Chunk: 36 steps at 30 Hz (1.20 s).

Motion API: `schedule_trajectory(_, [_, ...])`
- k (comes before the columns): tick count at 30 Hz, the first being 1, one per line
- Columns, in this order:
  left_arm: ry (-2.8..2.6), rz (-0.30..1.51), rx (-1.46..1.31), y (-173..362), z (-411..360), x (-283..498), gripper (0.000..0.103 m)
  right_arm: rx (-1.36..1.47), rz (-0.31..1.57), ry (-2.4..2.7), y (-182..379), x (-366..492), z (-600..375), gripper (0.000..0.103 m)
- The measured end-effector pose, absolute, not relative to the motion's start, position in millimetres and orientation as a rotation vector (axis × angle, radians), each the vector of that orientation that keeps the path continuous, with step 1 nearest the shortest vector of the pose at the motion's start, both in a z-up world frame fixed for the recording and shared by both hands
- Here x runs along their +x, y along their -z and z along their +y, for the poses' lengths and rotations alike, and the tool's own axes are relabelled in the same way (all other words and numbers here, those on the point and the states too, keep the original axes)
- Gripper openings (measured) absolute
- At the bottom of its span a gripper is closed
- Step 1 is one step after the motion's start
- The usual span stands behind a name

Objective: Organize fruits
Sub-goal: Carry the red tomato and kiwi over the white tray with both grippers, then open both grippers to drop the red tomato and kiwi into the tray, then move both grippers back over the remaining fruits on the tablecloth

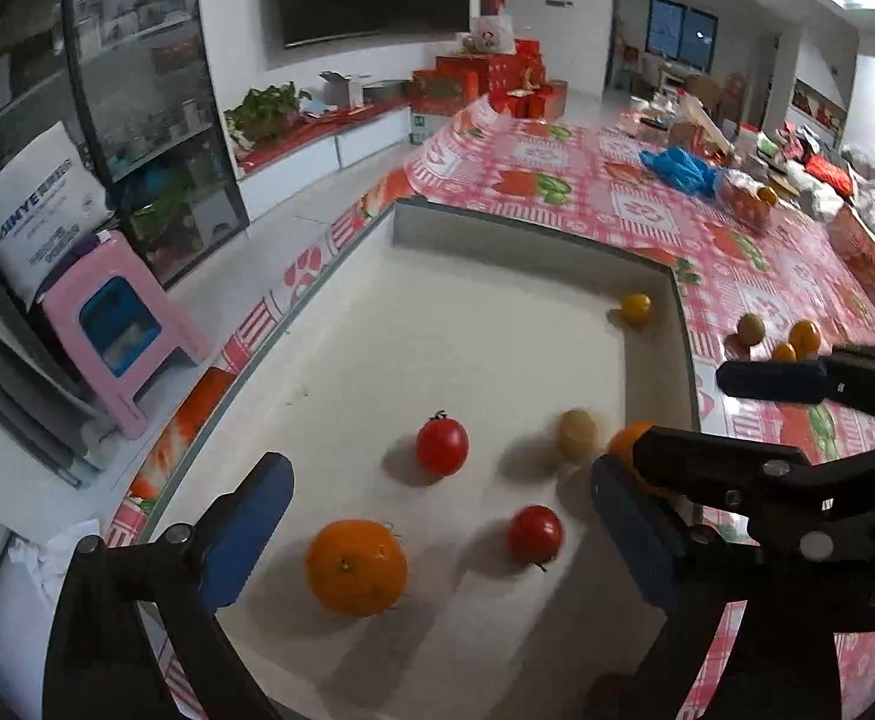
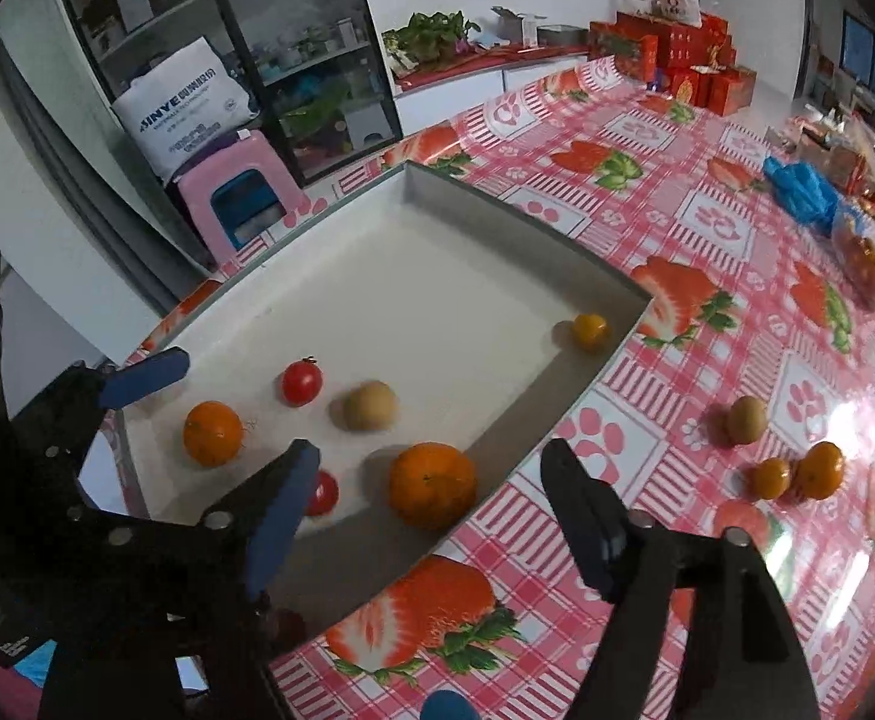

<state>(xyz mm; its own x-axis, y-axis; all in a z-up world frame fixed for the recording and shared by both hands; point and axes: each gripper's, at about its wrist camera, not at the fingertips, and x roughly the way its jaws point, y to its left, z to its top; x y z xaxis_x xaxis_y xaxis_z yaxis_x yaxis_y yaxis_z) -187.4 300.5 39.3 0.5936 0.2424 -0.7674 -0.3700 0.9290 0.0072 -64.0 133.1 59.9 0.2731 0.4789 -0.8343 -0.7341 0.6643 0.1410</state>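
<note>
A white tray lies on the strawberry-print tablecloth. In it are a large orange, two red tomatoes, a tan kiwi, a small yellow fruit in the far corner, and a second orange against the near wall. My left gripper hangs open over the large orange and tomatoes, touching none. My right gripper is open astride the second orange, pads clear of it. Outside the tray sit a kiwi and two small oranges.
A blue plastic bag and a clear bag of fruit lie further along the table. The table's edge runs just left of the tray, with a pink stool on the floor beyond. Red boxes are stacked at the far end.
</note>
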Motion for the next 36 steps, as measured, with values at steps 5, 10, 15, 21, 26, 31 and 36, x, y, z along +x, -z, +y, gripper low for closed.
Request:
schedule_trajectory(5, [-0.380,0.877,-0.168,-41,302,-187,0.100,-0.318,0.967,-0.820,-65,-67,128,0.084])
schedule_trajectory(10, [-0.385,0.881,-0.162,-44,298,-185,0.100,-0.313,0.950,-0.793,-69,-65,118,0.090])
schedule_trajectory(15, [-0.380,0.882,-0.139,-51,288,-180,0.100,-0.293,0.923,-0.745,-74,-59,105,0.092])
schedule_trajectory(21, [-0.366,0.883,-0.104,-61,274,-173,0.100,-0.235,0.922,-0.711,-77,-47,80,0.103])
schedule_trajectory(26, [-0.351,0.885,-0.083,-69,260,-167,0.100,-0.206,0.916,-0.703,-80,-42,64,0.103])
schedule_trajectory(31, [-0.339,0.891,-0.044,-75,242,-160,0.100,-0.162,0.912,-0.692,-81,-36,45,0.103])
schedule_trajectory(36, [-0.327,0.897,-0.008,-80,225,-153,0.100,-0.125,0.919,-0.672,-79,-28,26,0.103])
